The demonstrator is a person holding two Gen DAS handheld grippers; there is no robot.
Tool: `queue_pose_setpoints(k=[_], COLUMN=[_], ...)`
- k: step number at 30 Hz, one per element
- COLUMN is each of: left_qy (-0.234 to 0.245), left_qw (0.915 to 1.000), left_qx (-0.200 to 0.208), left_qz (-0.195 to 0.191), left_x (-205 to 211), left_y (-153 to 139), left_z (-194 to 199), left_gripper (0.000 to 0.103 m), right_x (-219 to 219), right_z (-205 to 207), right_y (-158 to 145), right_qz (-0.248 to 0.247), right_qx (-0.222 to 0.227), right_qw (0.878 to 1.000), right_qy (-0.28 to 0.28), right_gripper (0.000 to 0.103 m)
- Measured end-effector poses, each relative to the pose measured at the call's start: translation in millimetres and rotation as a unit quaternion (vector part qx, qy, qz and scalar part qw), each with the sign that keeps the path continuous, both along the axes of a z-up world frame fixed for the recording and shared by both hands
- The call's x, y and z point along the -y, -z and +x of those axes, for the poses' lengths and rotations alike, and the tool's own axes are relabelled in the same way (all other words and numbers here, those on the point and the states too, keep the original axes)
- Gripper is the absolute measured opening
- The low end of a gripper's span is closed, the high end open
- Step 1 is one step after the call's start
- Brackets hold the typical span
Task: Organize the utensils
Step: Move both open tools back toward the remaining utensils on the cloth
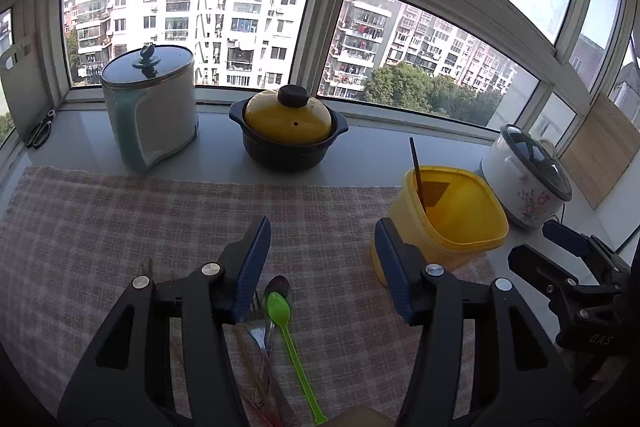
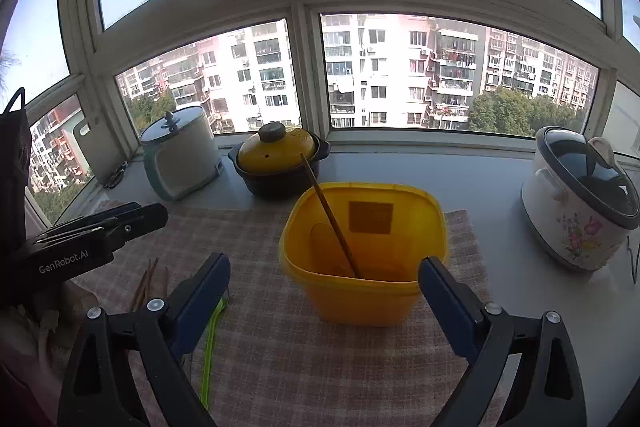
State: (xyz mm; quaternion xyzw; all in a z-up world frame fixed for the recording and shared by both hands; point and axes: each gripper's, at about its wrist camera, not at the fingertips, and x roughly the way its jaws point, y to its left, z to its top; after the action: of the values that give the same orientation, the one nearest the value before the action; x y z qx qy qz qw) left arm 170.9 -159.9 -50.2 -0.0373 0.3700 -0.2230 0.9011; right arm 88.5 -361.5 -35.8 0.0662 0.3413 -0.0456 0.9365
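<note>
Checked cloth (image 1: 120,211), fork (image 1: 256,327) half hidden, chopsticks (image 2: 146,281) indistinct

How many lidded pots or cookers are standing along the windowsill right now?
3. The pale cylindrical pot stands at the left, the yellow-lidded casserole in the middle, and the floral rice cooker at the far right, beyond the yellow bin. No others show, though the gripper bodies hide some counter.

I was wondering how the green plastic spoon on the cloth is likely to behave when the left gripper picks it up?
The green plastic spoon looks thin and long-handled, so it is probably very light and may flex. It lies flat against the metal fork on the checked cloth, so a pinch could drag its neighbours. Its smooth plastic might slip between the fingers.
</note>
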Motion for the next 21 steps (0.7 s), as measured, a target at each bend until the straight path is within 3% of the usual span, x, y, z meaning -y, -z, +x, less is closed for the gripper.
queue_pose_setpoints(k=[7, 13, 21], left_qy=[-0.013, -0.036, -0.060], left_qw=[0.9998, 0.9989, 0.9958], left_qx=[0.001, -0.029, -0.062], left_qz=[0.016, 0.007, 0.029], left_x=[-50.0, -94.5, -148.5], left_y=[9.2, 21.0, 40.8], left_z=[-8.4, -10.1, -14.7], left_gripper=[0.056, 0.056, 0.056], right_x=[-29.1, -46.2, -74.1], right_z=[-7.3, -12.2, -14.0], right_y=[-2.7, -2.5, 9.5], right_qz=[-0.009, -0.013, -0.022], right_qx=[0.010, 0.010, -0.013], right_qw=[1.000, 0.999, 1.000], right_qy=[0.014, 0.032, 0.012], right_gripper=[0.103, 0.103, 0.103])
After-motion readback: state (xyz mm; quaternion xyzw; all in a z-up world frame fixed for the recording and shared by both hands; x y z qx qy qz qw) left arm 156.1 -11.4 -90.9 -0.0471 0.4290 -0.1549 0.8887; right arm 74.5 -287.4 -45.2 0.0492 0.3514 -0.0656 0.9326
